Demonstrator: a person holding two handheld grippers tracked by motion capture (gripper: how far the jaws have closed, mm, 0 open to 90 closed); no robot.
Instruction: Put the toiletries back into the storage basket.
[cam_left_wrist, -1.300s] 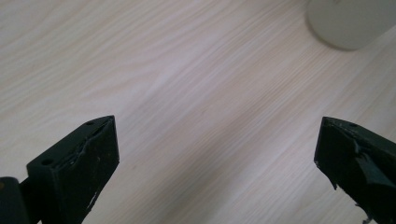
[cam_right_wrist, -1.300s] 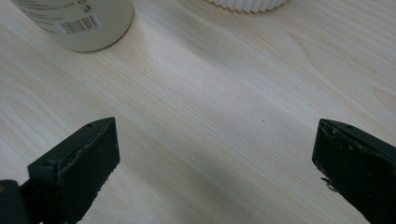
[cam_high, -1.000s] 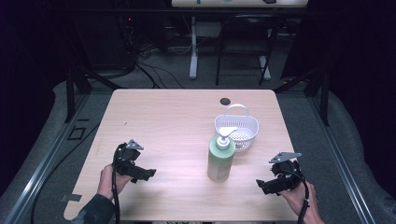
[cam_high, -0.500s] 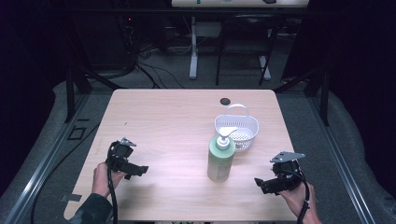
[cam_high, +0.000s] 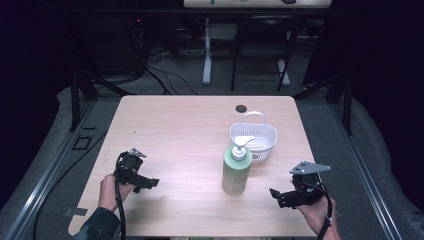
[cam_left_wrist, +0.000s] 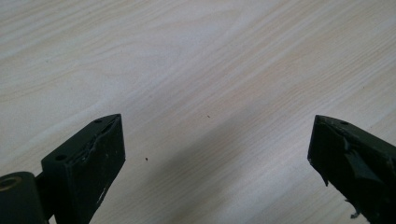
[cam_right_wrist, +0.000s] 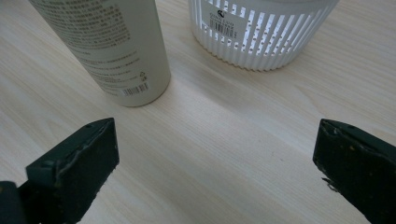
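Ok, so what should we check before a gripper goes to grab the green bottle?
1. Green pump bottle upright on the table: ok.
2. Right hand-held gripper jaws spread wide with nothing between them: ok.
3. Left hand-held gripper jaws wide apart, nothing held: ok.
4. Bare table between the right hand-held gripper and the bottle: ok.
5. White basket close behind the bottle; whether they touch: cannot tell.
6. Bottle lined up between the right jaws: not ok, it sits off to one side in the right gripper view.
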